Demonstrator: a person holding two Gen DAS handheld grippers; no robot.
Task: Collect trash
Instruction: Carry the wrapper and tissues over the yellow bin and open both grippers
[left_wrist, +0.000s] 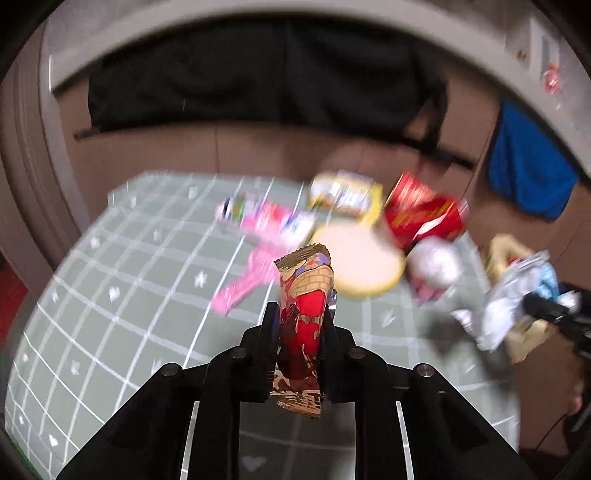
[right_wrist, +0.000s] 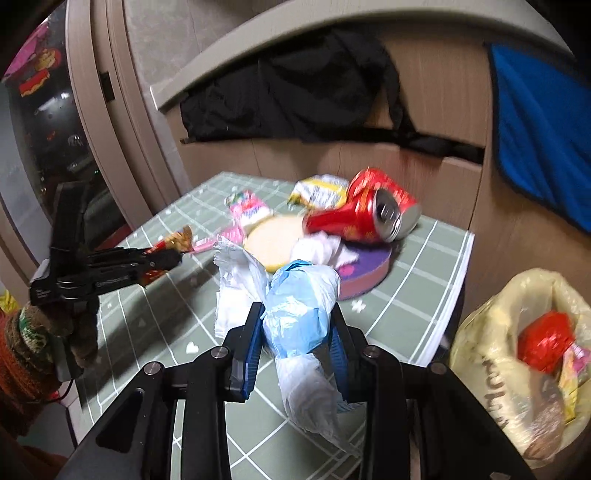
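The red wrapper (left_wrist: 303, 317) stands upright between the fingers of the left gripper (left_wrist: 301, 314), which clamps it above the green checked table (left_wrist: 129, 295). The right gripper (right_wrist: 297, 325) squeezes a blue-and-white plastic wad (right_wrist: 299, 317), also over the table. Beyond lie a crushed red can (right_wrist: 373, 214), a round disc (right_wrist: 273, 236), a pink wrapper (right_wrist: 247, 210) and a yellow packet (right_wrist: 321, 190). A trash bag (right_wrist: 491, 354) sits open off the table's right edge, with red and pink scraps inside.
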